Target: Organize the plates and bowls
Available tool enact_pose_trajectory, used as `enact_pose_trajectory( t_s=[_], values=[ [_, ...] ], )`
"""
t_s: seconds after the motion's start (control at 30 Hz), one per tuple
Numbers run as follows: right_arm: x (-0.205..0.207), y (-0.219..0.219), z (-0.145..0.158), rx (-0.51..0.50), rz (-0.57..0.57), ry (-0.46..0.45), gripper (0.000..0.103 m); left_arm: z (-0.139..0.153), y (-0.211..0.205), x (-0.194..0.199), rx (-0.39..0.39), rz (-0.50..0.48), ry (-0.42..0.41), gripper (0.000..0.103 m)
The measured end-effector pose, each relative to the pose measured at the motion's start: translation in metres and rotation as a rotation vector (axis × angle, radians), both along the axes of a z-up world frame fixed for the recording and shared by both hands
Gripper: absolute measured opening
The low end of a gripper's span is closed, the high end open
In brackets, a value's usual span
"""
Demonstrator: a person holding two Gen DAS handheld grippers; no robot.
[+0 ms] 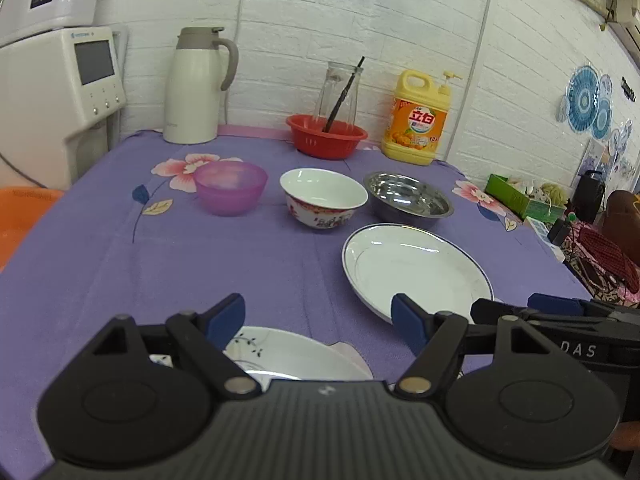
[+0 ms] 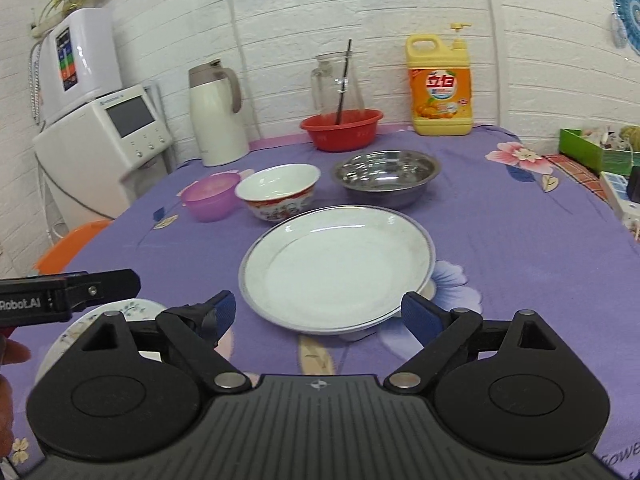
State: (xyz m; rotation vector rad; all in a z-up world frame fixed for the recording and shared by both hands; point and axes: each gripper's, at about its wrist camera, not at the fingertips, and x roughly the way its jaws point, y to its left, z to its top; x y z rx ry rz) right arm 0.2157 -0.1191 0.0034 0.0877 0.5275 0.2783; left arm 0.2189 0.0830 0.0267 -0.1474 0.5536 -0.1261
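A large white plate with a blue rim (image 1: pixel 416 270) (image 2: pixel 338 266) lies on the purple cloth. Behind it stand a purple plastic bowl (image 1: pixel 231 187) (image 2: pixel 208 197), a white patterned china bowl (image 1: pixel 323 197) (image 2: pixel 278 191) and a steel bowl (image 1: pixel 408 197) (image 2: pixel 386 176). A small floral plate (image 1: pixel 292 354) (image 2: pixel 100 320) lies under my left gripper (image 1: pixel 318 322), which is open and empty above it. My right gripper (image 2: pixel 318 318) is open and empty, just before the large plate's near rim.
At the back stand a white thermos jug (image 1: pixel 194 88), a red basin (image 1: pixel 326 136) with a glass pitcher, and a yellow detergent bottle (image 1: pixel 416 120). A white appliance (image 1: pixel 60 92) is left of the table. A green box (image 1: pixel 516 194) and clutter lie to the right.
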Motion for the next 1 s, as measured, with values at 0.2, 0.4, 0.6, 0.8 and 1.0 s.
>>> enact_pose_trajectory(
  t_s=[0.2,0.4,0.6,0.8,1.0],
  values=[
    [0.041,-0.022,-0.015,-0.033,-0.052,0.043,0.103,-0.004,-0.025,0.032,0.035,-0.035,0.027,0.074],
    [0.082,-0.028,-0.033,-0.026,-0.048,0.092,0.103,-0.008,-0.036,0.055,0.058,-0.038,0.055,0.074],
    [0.105,-0.029,-0.046,-0.007,-0.034,0.110,0.103,-0.016,-0.041,0.076,0.084,-0.037,0.089,0.074],
    [0.103,-0.022,-0.050,-0.064,-0.012,0.092,0.103,-0.020,-0.044,0.092,0.096,-0.043,0.110,0.074],
    [0.104,-0.019,-0.051,-0.105,-0.003,0.095,0.103,-0.022,-0.049,0.103,0.105,-0.063,0.123,0.074]
  ],
)
